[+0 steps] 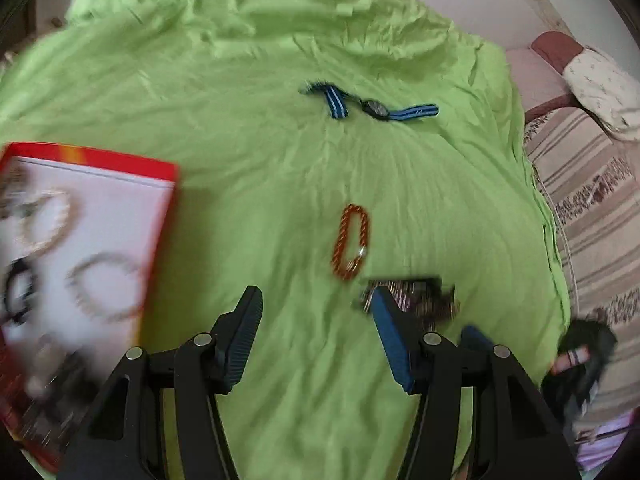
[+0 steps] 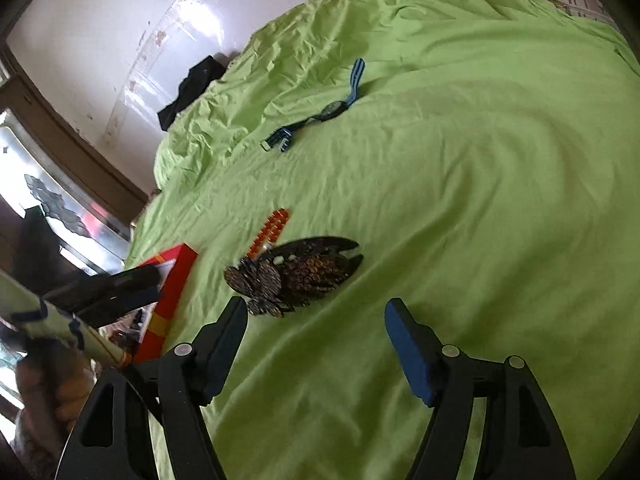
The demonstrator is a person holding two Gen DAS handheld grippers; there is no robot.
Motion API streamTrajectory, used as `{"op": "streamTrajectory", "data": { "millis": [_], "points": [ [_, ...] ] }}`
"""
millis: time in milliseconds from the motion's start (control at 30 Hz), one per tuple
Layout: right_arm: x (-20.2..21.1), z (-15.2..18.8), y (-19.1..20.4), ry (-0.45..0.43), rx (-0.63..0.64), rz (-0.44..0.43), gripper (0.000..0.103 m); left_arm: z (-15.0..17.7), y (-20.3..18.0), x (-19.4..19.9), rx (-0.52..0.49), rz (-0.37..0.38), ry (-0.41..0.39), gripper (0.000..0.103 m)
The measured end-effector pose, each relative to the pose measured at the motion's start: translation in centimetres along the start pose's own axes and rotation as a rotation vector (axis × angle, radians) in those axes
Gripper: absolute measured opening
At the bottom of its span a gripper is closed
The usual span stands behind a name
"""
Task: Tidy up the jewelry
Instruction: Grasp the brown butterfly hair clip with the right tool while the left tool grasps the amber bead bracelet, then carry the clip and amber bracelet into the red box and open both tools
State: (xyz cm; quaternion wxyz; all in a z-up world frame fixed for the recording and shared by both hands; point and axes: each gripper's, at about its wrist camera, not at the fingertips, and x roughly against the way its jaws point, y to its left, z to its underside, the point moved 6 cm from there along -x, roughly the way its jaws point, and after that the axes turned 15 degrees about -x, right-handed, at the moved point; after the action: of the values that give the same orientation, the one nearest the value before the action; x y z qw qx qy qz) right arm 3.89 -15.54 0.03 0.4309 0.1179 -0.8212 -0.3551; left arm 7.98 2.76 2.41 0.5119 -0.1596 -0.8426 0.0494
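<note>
Both jaws released; orange bracelet (image 1: 351,242) lies lengthwise away from left gripper (image 1: 316,300); right gripper (image 2: 316,312) empty.

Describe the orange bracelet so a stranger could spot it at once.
Start at the green bedsheet covering the bed. Near its middle, between the blue-striped watch and the dark butterfly hair clip, lies the orange bracelet. It is the only orange thing: a small closed loop of beads with a silver clasp.

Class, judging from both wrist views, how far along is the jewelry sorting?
Done: bead bracelets already lie in the red box. In hand: nothing; the left gripper and right gripper are both open and empty. Left on the green sheet: orange bracelet, blue-strapped watch, butterfly hair clip.
</note>
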Motion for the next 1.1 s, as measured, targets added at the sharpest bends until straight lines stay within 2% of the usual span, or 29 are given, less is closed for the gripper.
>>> {"op": "streamTrajectory", "data": {
  "millis": [67, 100, 267, 367, 433, 467, 533, 700, 967, 1100],
  "points": [
    [-0.1, -0.2, 0.1, 0.004, -0.004, -0.012, 0.08, -1.2, -0.1, -2.8, 0.019, 0.04, 0.031, 0.04],
    [-0.2, -0.2, 0.0, 0.012, -0.007, -0.017, 0.08, -1.7, -0.2, -3.9, 0.016, 0.047, 0.041, 0.038],
    [-0.8, -0.1, 0.2, 0.047, -0.005, -0.038, 0.08, -3.6, -0.8, -7.9, -0.053, 0.031, 0.076, 0.036],
    [-1.2, -0.1, 0.4, 0.064, 0.003, -0.047, 0.08, -4.3, -1.4, -8.8, -0.097, 0.004, 0.08, 0.036],
    [-1.5, 0.0, 0.5, 0.072, 0.005, -0.051, 0.08, -4.3, -1.8, -8.9, -0.123, -0.019, 0.078, 0.014],
    [-1.6, 0.1, 0.5, 0.075, 0.006, -0.051, 0.08, -4.0, -2.1, -8.8, -0.133, -0.016, 0.08, 0.007],
    [-1.8, 0.2, 0.5, 0.078, 0.008, -0.052, 0.08, -3.9, -2.3, -8.2, -0.142, -0.035, 0.072, 0.007],
    [-2.2, 0.2, 0.4, 0.081, 0.01, -0.052, 0.081, -2.8, -2.7, -4.3, -0.127, -0.012, 0.03, 0.007],
    [-1.4, 0.7, 0.0, 0.055, 0.004, -0.031, 0.081, 0.6, -3.2, 7.1, -0.091, 0.075, -0.101, 0.007],
    [-0.1, 0.9, 0.3, 0.053, -0.028, 0.001, 0.081, 3.1, -2.2, 11.6, -0.095, 0.069, -0.142, 0.007]
  ]
}}
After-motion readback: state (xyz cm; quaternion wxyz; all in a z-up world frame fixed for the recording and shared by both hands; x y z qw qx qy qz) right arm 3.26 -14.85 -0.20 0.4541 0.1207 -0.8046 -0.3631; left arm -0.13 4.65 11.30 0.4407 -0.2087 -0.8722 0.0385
